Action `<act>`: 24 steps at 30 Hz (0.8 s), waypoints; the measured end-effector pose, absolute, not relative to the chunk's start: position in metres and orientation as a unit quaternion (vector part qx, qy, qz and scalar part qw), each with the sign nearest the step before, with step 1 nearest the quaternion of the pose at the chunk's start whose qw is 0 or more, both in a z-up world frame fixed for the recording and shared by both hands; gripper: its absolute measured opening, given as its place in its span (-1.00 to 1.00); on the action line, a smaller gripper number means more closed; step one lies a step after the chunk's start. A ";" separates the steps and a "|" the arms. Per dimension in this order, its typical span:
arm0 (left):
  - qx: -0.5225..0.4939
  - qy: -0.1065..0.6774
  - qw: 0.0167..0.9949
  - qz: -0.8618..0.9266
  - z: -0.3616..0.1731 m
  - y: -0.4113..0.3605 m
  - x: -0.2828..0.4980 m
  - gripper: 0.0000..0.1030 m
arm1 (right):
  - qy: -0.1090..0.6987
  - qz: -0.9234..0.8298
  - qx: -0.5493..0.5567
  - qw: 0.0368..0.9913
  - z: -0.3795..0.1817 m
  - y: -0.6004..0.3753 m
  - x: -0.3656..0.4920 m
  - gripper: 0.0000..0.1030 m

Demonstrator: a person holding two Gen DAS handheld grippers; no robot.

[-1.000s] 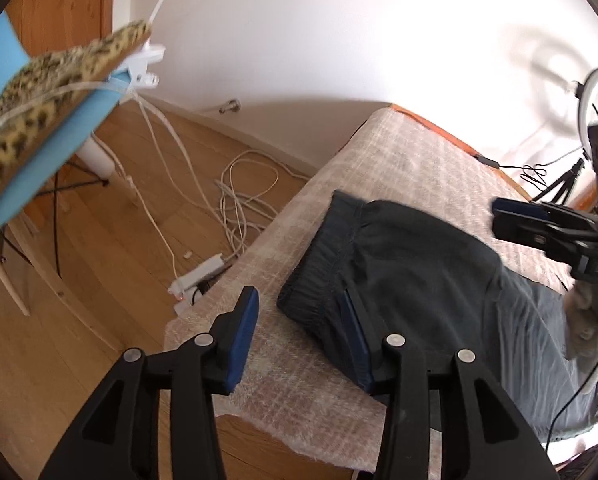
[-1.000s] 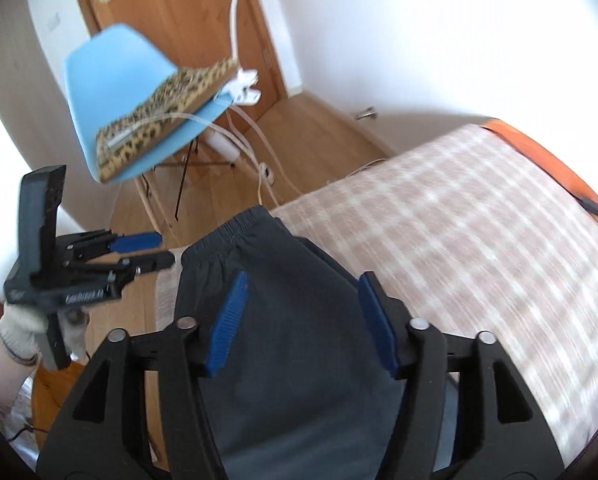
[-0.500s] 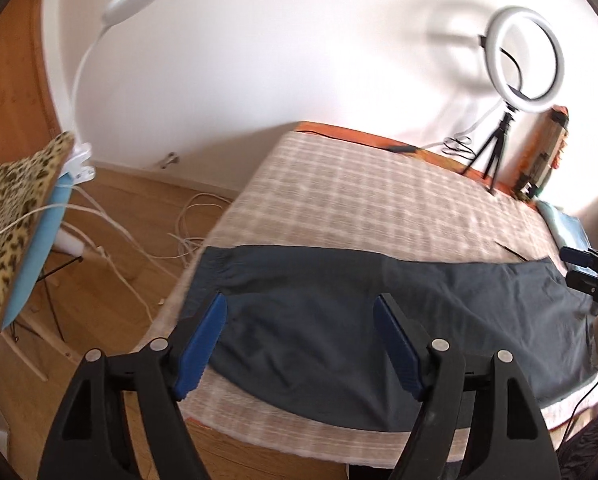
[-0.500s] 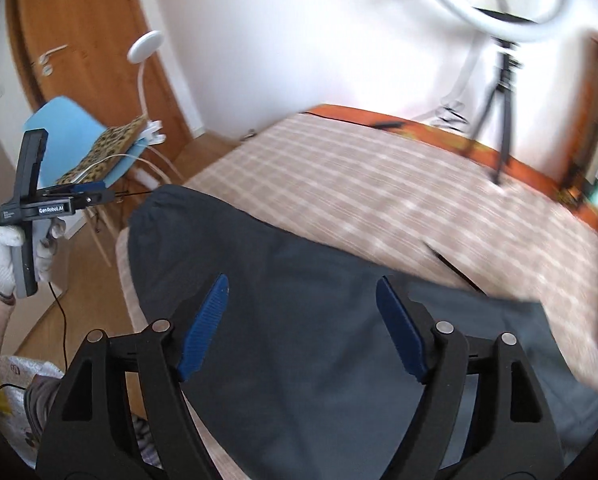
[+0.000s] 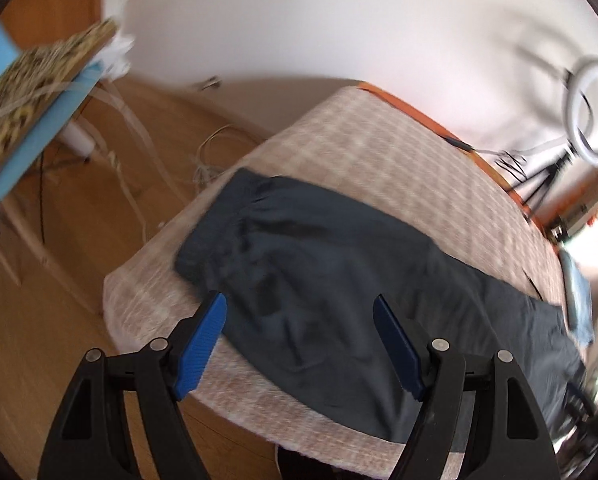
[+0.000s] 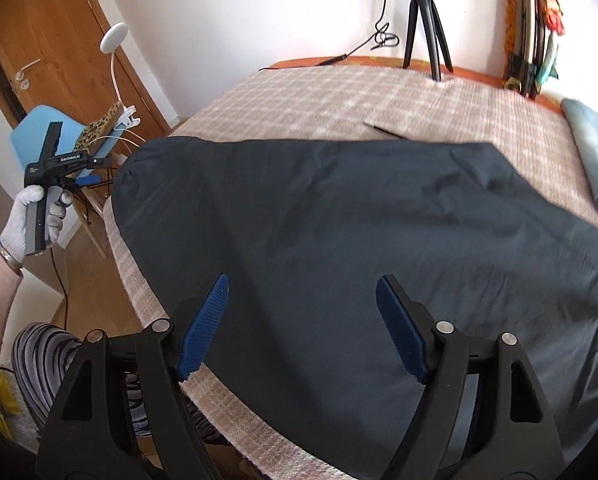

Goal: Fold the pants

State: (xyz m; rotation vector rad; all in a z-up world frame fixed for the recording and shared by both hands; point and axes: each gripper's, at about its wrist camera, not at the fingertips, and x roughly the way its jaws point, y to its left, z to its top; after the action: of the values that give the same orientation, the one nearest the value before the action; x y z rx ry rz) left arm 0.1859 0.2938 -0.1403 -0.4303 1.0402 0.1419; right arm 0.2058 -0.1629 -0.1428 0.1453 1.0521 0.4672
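Dark navy pants point(image 5: 339, 280) lie spread flat along the near edge of a bed with a checked beige cover point(image 5: 379, 152). The elastic waistband point(image 5: 227, 216) is at the left end, near the bed's corner. My left gripper point(image 5: 299, 340) is open and empty, above the waist part. My right gripper point(image 6: 301, 328) is open and empty, above the middle of the pants point(image 6: 359, 232). In the right wrist view the left gripper point(image 6: 89, 170) is held in a white-gloved hand off the bed's left end.
A blue chair point(image 5: 31, 144) with a leopard-print cushion and a clip lamp stands on the wood floor, with cables beside it. A ring light on a tripod point(image 5: 591, 120) stands at the far side. A light blue cloth point(image 6: 595, 152) lies at the bed's right.
Both views swung. The left gripper turned back left toward the waistband. The right gripper moved right along the pants. Both stayed open and empty.
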 end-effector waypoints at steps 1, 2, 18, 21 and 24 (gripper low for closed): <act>-0.223 0.493 0.838 0.076 -0.147 0.306 0.184 0.44 | 0.498 0.220 0.070 0.836 -0.145 -0.162 0.204 0.54; -0.237 0.493 0.833 0.082 -0.152 0.314 0.182 0.44 | 0.499 0.220 0.071 0.836 -0.147 -0.162 0.206 0.54; -0.346 0.469 0.808 0.084 -0.213 0.369 0.182 0.44 | 0.494 0.342 0.043 0.798 -0.113 -0.048 0.278 0.54; -0.339 0.464 0.815 0.074 -0.214 0.370 0.184 0.44 | 0.490 0.381 0.012 0.784 -0.104 0.000 0.311 0.54; -0.323 0.463 0.823 0.066 -0.214 0.368 0.185 0.44 | 0.490 0.415 -0.012 0.766 -0.099 0.050 0.346 0.54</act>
State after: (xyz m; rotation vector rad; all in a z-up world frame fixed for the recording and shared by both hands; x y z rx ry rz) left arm 0.1849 0.3679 -0.2139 -0.6860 0.9847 0.1397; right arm 0.3465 0.0505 -0.0994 -0.0271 1.0654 0.9020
